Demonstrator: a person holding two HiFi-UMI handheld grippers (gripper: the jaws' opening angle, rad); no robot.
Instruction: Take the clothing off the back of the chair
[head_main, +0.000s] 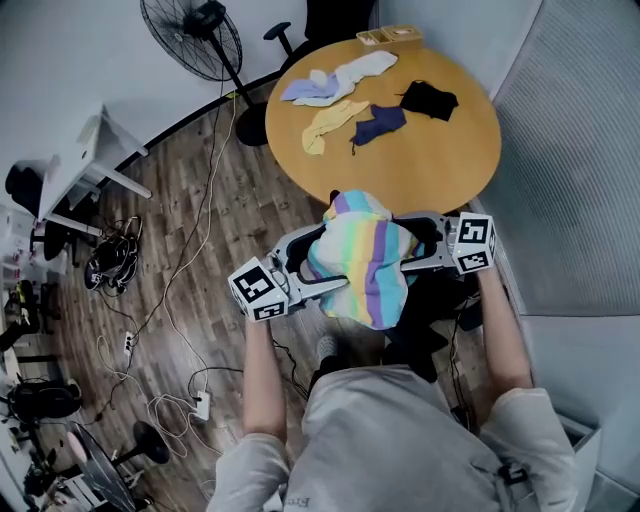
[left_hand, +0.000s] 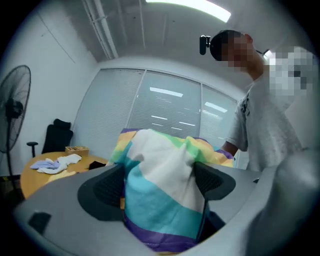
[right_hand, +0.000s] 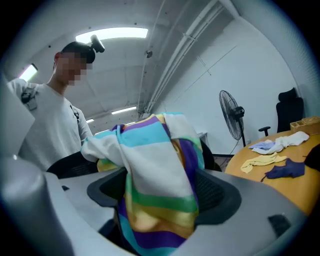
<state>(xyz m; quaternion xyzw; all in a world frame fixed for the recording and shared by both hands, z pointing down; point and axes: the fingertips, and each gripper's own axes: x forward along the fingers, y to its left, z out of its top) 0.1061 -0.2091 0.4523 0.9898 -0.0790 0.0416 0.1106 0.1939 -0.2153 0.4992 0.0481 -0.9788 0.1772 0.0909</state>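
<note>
A garment with pastel rainbow stripes (head_main: 365, 262) hangs over the back of a black chair (head_main: 436, 300), which it mostly hides. My left gripper (head_main: 322, 262) reaches in from the left and my right gripper (head_main: 408, 242) from the right, one at each side of the garment. In the left gripper view the garment (left_hand: 155, 170) fills the gap of that gripper (left_hand: 160, 187), whose jaws stand wide. In the right gripper view the garment (right_hand: 150, 165) hangs the same way between the wide jaws of that gripper (right_hand: 160, 192). Neither pair of pads visibly squeezes the cloth.
A round wooden table (head_main: 445, 160) just beyond the chair carries white-lavender (head_main: 335, 80), yellow (head_main: 330, 122), navy (head_main: 380, 125) and black (head_main: 428, 100) clothes and a small wooden box (head_main: 390, 37). A standing fan (head_main: 195, 40) and loose cables (head_main: 190, 290) are at the left.
</note>
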